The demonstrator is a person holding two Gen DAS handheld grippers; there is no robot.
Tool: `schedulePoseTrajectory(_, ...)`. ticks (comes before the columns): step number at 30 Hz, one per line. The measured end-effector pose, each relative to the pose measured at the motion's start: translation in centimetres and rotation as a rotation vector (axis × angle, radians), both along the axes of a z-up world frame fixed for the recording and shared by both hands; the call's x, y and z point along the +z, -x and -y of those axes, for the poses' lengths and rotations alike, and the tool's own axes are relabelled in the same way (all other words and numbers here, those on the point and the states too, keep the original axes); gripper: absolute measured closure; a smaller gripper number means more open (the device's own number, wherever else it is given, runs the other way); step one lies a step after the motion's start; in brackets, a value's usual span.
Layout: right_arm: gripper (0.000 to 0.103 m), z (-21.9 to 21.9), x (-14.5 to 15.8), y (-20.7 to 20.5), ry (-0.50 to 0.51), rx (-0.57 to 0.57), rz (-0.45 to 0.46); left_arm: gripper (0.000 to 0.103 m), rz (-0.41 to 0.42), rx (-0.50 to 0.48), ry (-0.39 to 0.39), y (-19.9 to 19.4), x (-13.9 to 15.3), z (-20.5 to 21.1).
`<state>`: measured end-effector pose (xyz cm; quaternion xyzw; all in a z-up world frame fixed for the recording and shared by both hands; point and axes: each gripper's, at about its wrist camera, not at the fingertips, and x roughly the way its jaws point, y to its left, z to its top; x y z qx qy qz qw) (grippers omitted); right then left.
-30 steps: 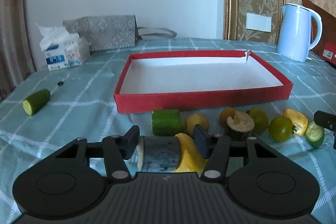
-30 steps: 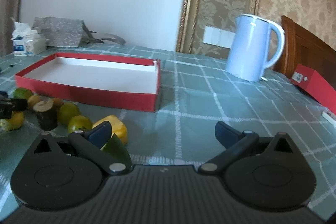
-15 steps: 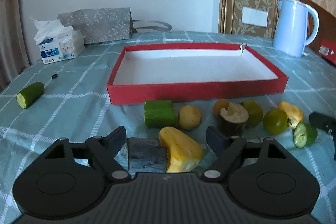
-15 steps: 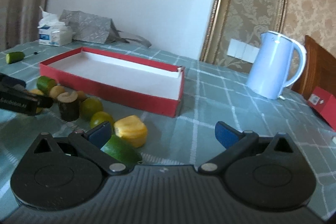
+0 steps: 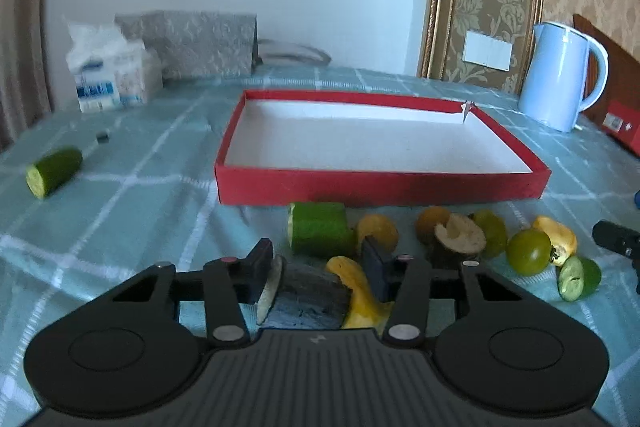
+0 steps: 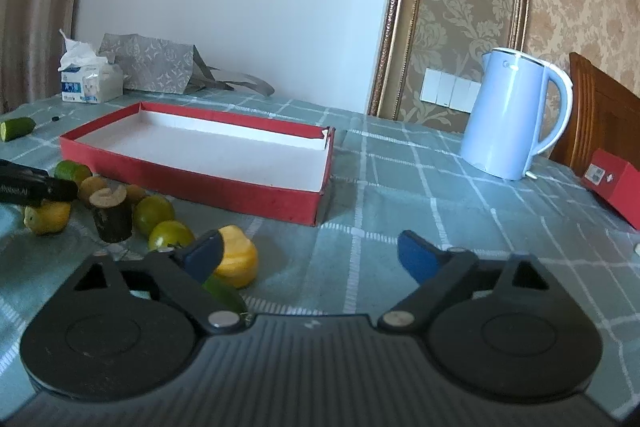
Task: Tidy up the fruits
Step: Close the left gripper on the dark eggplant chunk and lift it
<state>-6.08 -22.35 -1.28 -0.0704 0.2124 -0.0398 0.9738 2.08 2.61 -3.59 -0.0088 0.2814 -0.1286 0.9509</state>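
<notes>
The red tray (image 5: 380,183) sits mid-frame on my worktop (image 5: 120,195). My left tongs (image 5: 318,267) pinch a dark chunk (image 5: 308,297) and yellow piece (image 5: 360,291) at bottom centre. My right tongs (image 6: 308,255) gape wide, holding nothing.

Right tongs (image 6: 308,255) spread wide, nothing between them; left pad (image 6: 202,253) just beside yellow fruit chunk (image 6: 236,261). Red tray (image 6: 192,183) beyond, kettle (image 6: 508,115) right.
</notes>
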Motion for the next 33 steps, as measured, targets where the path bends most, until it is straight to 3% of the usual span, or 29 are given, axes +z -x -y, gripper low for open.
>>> schedulePoseTrajectory(5,0.010,-0.4,-0.1,0.0,0.017,0.011,-0.007,0.055,0.011,-0.013,0.004,0.2,0.3,-0.1)
schedulePoseTrajectory(7,0.006,-0.6,-0.1,0.0,0.031,0.002,0.004,0.053,0.024,-0.034,-0.009,0.5,0.3,-0.1)
schedulePoseTrajectory(16,0.006,-0.8,-0.2,-0.5,0.022,0.008,-0.006,0.039,0.093,-0.088,-0.046,2.3,0.7,0.0)
schedulePoseTrajectory(24,0.003,-0.5,-0.4,-0.8,0.007,0.004,-0.012,0.039,0.063,-0.084,-0.048,2.1,0.6,-0.5)
schedulePoseTrajectory(30,0.003,-0.3,-0.3,-0.9,-0.003,-0.001,-0.007,0.039,0.064,-0.112,0.022,3.4,1.1,-2.8)
schedulePoseTrajectory(33,0.003,-0.2,-0.3,-1.0,-0.016,-0.006,-0.009,0.039,0.070,-0.091,-0.005,4.0,1.2,-3.4)
